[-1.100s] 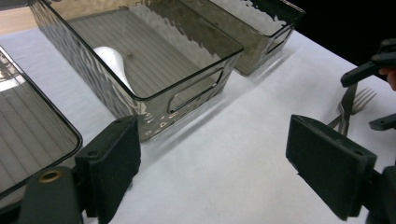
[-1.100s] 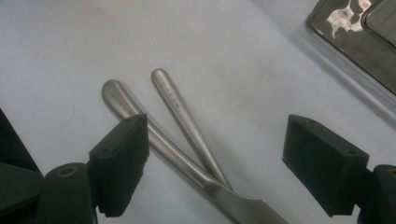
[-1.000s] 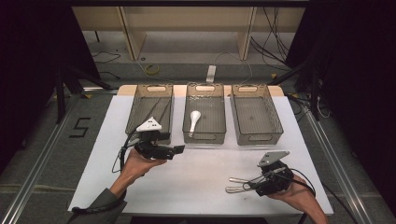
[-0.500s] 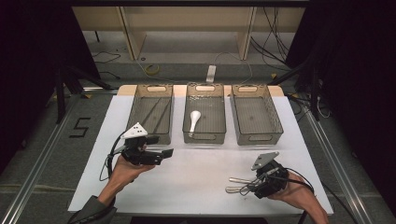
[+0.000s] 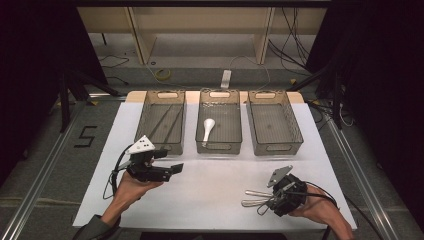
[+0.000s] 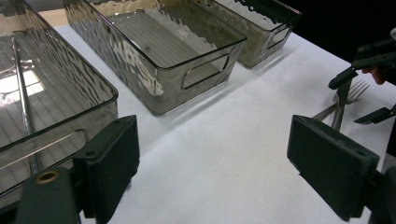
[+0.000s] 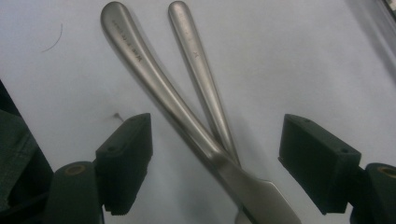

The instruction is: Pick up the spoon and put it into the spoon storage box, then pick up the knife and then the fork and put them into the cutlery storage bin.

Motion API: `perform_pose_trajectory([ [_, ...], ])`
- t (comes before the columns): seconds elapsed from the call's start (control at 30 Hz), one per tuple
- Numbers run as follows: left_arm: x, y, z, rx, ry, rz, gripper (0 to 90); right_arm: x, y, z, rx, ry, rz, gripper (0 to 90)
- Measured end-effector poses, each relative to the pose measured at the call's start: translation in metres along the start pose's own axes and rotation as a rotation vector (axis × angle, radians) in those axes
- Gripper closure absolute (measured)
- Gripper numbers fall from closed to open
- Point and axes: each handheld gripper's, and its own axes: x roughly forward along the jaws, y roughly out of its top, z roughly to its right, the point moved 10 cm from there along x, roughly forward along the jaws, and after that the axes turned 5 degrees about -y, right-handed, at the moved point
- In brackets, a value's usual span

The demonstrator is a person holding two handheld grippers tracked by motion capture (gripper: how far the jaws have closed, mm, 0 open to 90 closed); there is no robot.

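Two metal cutlery pieces (image 5: 255,197) lie crossed on the white table near its front right. Their handles (image 7: 187,107) run between the jaws of my right gripper (image 7: 222,161), which stand wide on either side without touching them. The high view shows that gripper (image 5: 270,199) low over the table, pointing left. Fork tines (image 6: 355,87) show far off in the left gripper view. My left gripper (image 5: 169,161) hovers at the front left, pointing right, open with nothing between its pads (image 6: 112,168).
Three clear bins stand in a row at the back. The left bin (image 5: 142,120) holds thin dark sticks, the middle bin (image 5: 239,125) a white spoon (image 5: 207,127), and the right bin (image 5: 297,125) has nothing in it. White table (image 5: 215,185) lies between the hands.
My left gripper has drawn back from the left bin toward the table's front left. The right gripper has stayed over the cutlery.
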Motion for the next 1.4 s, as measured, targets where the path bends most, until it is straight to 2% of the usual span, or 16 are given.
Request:
perform_pose_trajectory([
  [0.17, -0.002, -0.001, 0.003, 0.006, -0.001, 0.004, 16.0, 0.001, -0.004, 0.0, -0.012, 0.0, -0.016, 27.0],
  [0.3, -0.004, -0.002, 0.005, 0.025, 0.007, 0.012, 15.8, 0.001, -0.006, 0.001, -0.014, -0.002, -0.023, 27.5],
  [0.37, -0.005, -0.002, 0.005, 0.023, 0.002, 0.015, 15.8, 0.002, -0.006, 0.001, -0.009, 0.0, -0.028, 27.9],
  [0.47, -0.005, -0.003, 0.006, 0.024, 0.002, 0.013, 15.8, 0.005, -0.006, -0.001, -0.033, 0.008, -0.034, 28.7],
  [0.87, -0.006, -0.004, 0.011, 0.039, -0.001, 0.012, 15.8, 0.01, -0.006, -0.003, -0.043, 0.018, -0.045, 32.6],
  [0.97, -0.007, -0.005, 0.011, 0.04, 0.004, 0.012, 15.8, 0.012, -0.006, -0.003, -0.061, 0.016, -0.057, 33.5],
  [1.27, -0.008, -0.008, 0.011, 0.066, 0.015, 0.005, 15.8, 0.013, 0.0, -0.002, -0.084, 0.003, -0.07, 40.3],
  [1.4, -0.008, -0.008, 0.011, 0.065, 0.012, 0.006, 15.8, 0.013, 0.0, -0.002, -0.084, 0.028, -0.078, 42.6],
])
